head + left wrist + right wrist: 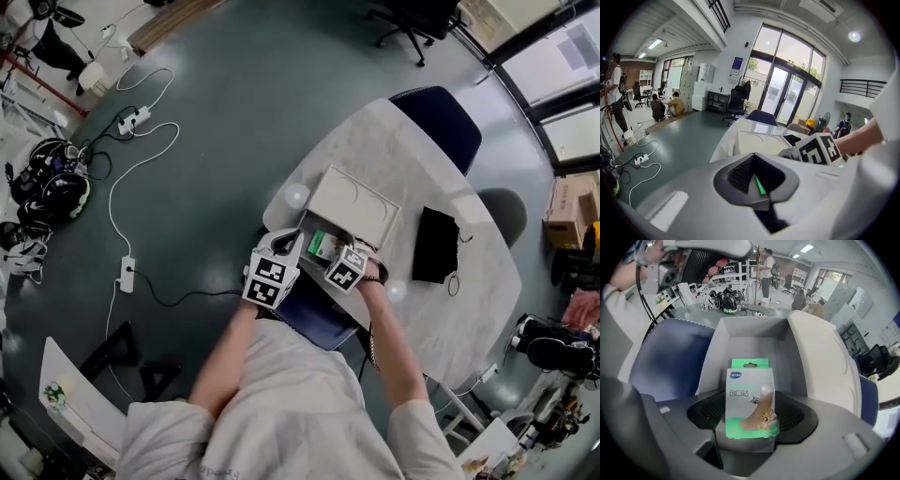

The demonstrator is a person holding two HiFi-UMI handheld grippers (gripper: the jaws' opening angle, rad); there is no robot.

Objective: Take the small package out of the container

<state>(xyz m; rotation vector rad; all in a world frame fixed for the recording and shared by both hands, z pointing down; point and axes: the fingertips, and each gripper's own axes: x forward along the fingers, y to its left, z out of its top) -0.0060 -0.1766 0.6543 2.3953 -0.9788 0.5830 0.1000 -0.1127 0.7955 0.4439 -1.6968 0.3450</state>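
While the right hand-held gripper [751, 434] clamps the small package [750, 399] upright by its near end, it's seemingly barely clear of the open container [745, 341] just beyond, left hand-held gripper [761, 204] closed, empty.

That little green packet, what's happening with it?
A person at a white table is working with two tools. The right hand-held gripper is clamped on the little green packet and holds it upright in front of the open grey box, whose white lid is folded open. The left hand-held gripper is off to the side, and its jaws look shut with nothing in them. The packet looks just about out of the box.
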